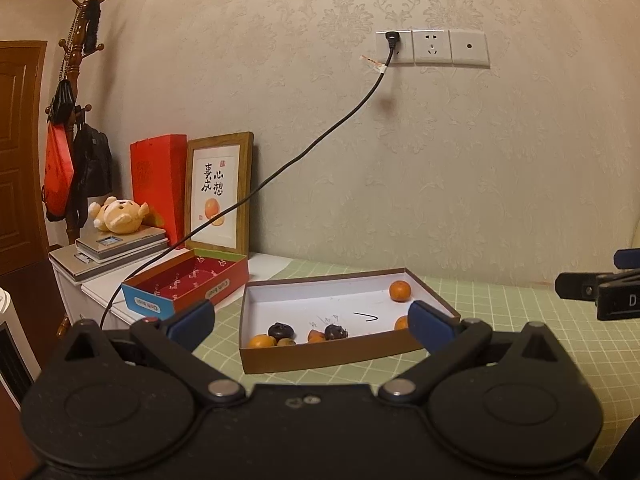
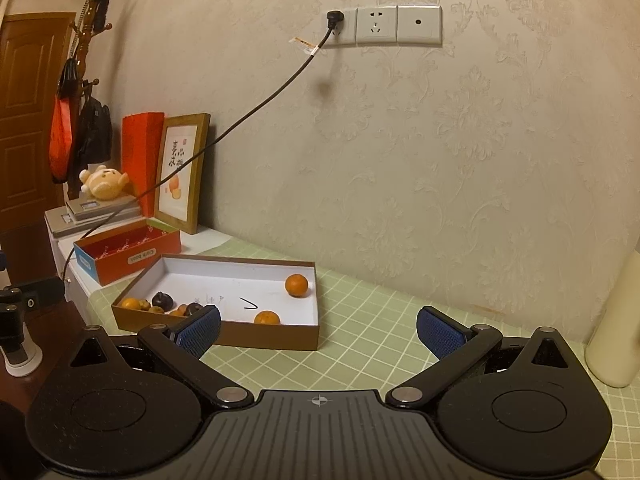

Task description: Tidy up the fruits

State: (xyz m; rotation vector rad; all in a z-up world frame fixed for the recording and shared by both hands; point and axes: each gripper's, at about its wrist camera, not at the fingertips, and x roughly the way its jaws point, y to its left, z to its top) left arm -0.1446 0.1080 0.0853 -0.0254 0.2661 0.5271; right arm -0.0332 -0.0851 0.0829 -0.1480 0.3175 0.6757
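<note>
L wrist: left gripper (image 1: pixel 312 326) jaws wide apart, empty, hovering before brown tray (image 1: pixel 320 354) on green mat (image 1: pixel 520 320); oranges & dark fruits inside.
R wrist: right gripper (image 2: pixel 318 330) spread, empty; tray (image 2: pixel 272 336) front-left; lone orange (image 2: pixel 296 285) far corner.

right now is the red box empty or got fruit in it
Empty of fruit: the red box shows only its patterned lining; the fruit sits in the brown tray.
</note>
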